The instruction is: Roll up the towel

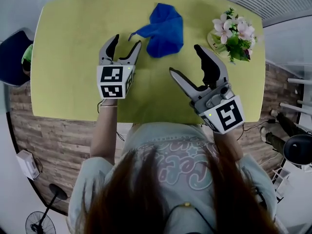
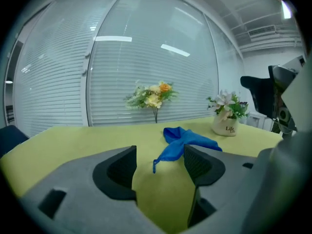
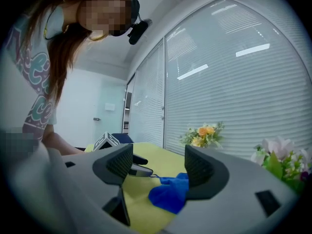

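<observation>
Worktop: a yellow-green worktop with rounded corners stands over a wood-pattern floor.
Towel: a blue towel lies crumpled and unrolled on the far middle of the worktop. One thin corner trails out toward the left claw.
Left claw: the left claw is released, its jaws spread with only bare worktop between them. It hovers just to the near left of the towel. In the left gripper view the towel's trailing corner lies just ahead of the gap, and nothing is grasped.
Right claw: the right claw is also released, jaws wide apart and holding nothing. It sits to the near right of the towel and is angled toward it. In the right gripper view the blue heap shows low through the gap, lying beyond the jaws rather than between them.
Claws together: they flank the towel's near side, one on each side, apart from each other.
Flower pot: a white pot of pink and white flowers stands at the far right of the worktop, apart from the towel.
Second bouquet: a yellow and orange bouquet shows by the blinds at the far edge.
Chair: a dark blue chair stands at the worktop's left end.
Person: long hair and a pale printed shirt fill the bottom of the head view.
</observation>
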Motion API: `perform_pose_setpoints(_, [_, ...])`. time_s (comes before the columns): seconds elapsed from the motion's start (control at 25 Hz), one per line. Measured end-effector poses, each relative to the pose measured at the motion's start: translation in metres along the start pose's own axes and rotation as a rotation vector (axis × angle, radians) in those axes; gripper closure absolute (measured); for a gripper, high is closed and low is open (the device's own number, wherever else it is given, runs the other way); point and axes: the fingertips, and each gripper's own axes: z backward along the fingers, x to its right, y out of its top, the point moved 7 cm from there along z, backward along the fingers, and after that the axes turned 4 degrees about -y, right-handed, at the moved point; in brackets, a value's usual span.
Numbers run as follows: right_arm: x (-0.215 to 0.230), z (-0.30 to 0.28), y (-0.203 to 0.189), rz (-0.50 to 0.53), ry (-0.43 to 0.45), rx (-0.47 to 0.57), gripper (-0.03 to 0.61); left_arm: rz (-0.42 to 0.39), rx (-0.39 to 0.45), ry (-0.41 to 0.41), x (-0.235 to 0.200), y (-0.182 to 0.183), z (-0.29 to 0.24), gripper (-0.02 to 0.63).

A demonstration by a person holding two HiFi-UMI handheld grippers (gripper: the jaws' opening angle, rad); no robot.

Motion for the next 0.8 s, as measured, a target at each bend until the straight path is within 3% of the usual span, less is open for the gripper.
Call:
perform_pose_setpoints(0.12, [0.006,0.002,-0.003,0.001,-0.001,-0.018,0.247,0.020,-0.039,0.004,-0.004,-0.006,-0.013,0.318])
perform_pose_setpoints(0.2, [0.009,0.003,-0.004,0.006,0.003,-0.025,0.252,0.042,-0.065,0.003,-0.005,-0.010,-0.019,0.368])
perform_pose_setpoints(0.24, [0.010,0.003,-0.004,0.007,0.004,-0.028,0.285,0.040,-0.079,0.009,-0.006,-0.012,-0.022,0.392])
perform_pose_setpoints(0.68, [0.020,0.006,-0.006,-0.009,0.009,-0.013,0.293,-0.084,-0.295,0.062,-0.001,-0.019,-0.044,0.444])
perform_pose_setpoints(0.8, [0.021,0.007,-0.004,-0.006,0.012,-0.003,0.293,-0.110,-0.332,0.100,-0.003,-0.020,-0.046,0.512])
